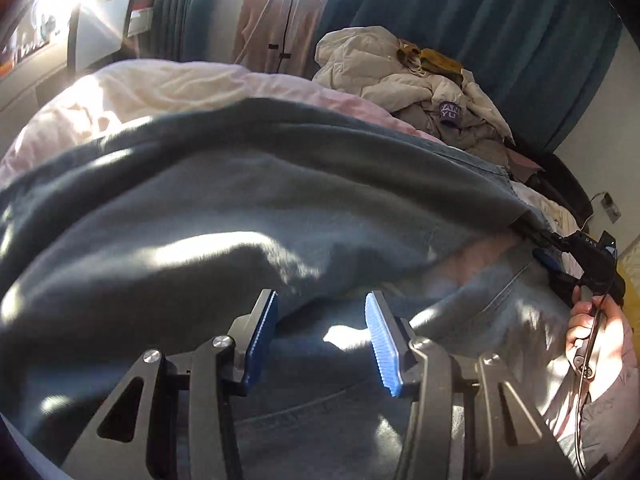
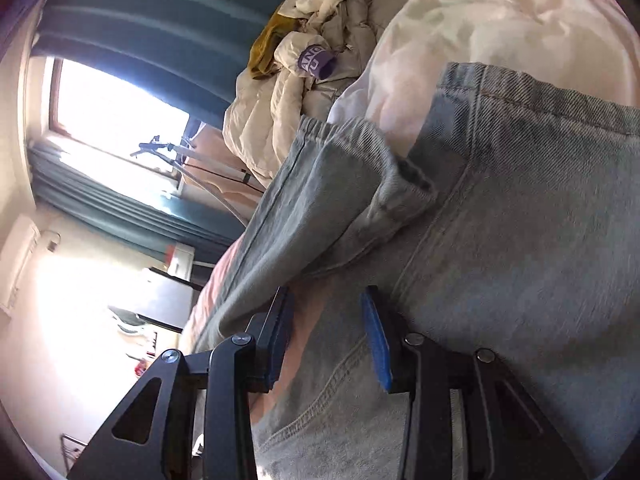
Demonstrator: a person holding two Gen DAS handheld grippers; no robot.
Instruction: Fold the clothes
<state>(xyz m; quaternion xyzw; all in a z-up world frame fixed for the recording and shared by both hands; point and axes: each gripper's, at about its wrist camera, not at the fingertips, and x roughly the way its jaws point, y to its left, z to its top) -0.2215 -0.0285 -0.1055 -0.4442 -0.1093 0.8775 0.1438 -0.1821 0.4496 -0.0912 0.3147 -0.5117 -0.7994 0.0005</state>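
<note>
Grey-blue jeans [image 1: 240, 200] lie across the bed, a top layer folded over the lower one. My left gripper [image 1: 322, 320] hovers just above the denim, open, with nothing between its blue pads [image 1: 382, 344]. At the right edge of that view a hand [image 1: 592, 332] holds my right gripper [image 1: 540, 244], whose tip meets the raised edge of the top layer. In the right wrist view the jeans [image 2: 520, 240] fill the frame with the waistband [image 2: 340, 128] folded back. The right gripper [image 2: 326, 320] has its jaws part-way apart over denim and pink sheet. A grip is unclear.
The pink sheet [image 1: 160, 88] covers the bed. A pile of cream jackets [image 1: 380, 68] with a mustard item sits at the far side, against teal curtains [image 1: 500, 40]. A beige garment hangs on a rack [image 1: 276, 28] by the window [image 2: 112, 108].
</note>
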